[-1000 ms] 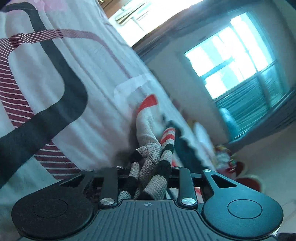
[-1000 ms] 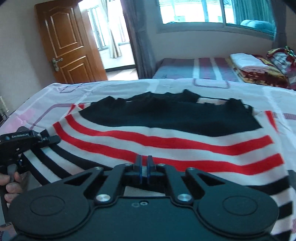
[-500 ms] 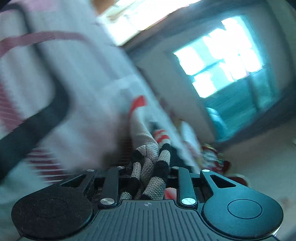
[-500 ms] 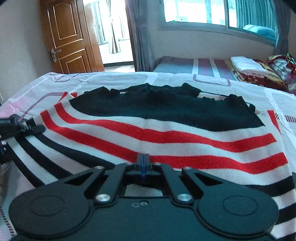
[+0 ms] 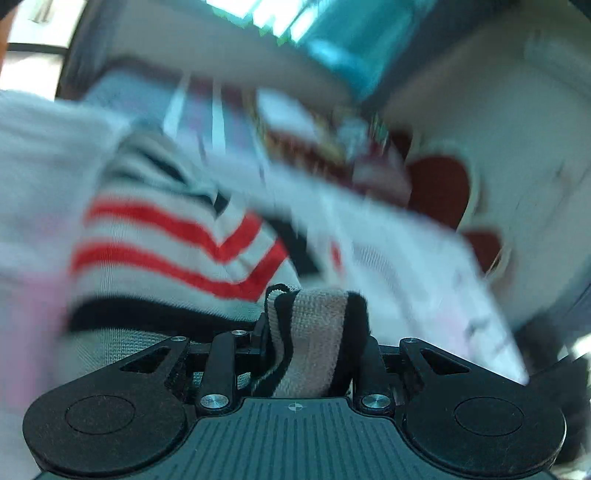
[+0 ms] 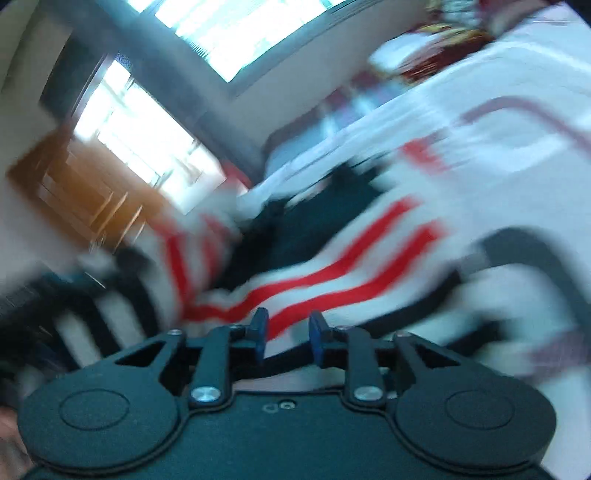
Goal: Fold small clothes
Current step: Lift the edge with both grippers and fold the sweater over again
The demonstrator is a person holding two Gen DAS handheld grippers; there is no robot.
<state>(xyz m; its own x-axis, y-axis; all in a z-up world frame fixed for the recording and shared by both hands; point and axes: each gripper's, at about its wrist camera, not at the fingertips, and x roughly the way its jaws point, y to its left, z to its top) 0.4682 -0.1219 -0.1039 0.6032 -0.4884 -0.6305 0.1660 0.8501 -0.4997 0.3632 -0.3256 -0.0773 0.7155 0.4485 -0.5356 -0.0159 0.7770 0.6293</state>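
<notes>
Both cameras have swung hard since a second ago, and everything beyond the tools is smearing into blur; the right gripper [image 6: 285,334], pinched shut before, has parted its blue pads [image 6: 259,328].

Starting on the left: the left gripper [image 5: 314,332] is clamping a bunched fold of the sweater [image 5: 177,254], a thick wad of cream and black knit standing up between its jaws. Beyond that wad the sweater is spreading out to the left, its red stripes bending into a V, a black band lying nearest the tool. It is resting on the bed [image 5: 402,266], whose pale sheet is running off to the right. Farther back, a second bed with a pile of bedding is showing only as streaks.

Over to the right wrist view: the door [image 6: 85,192] is glowing brown at far left, a bright window [image 6: 236,26] sitting above it. The sweater [image 6: 332,273] is lying creased across the bed [image 6: 517,110], red stripes folding toward the tool and its black part bunching in the middle. The right gripper is hovering just over the knit with jaws narrowly apart, and whether the pads are touching cloth I cannot tell.
</notes>
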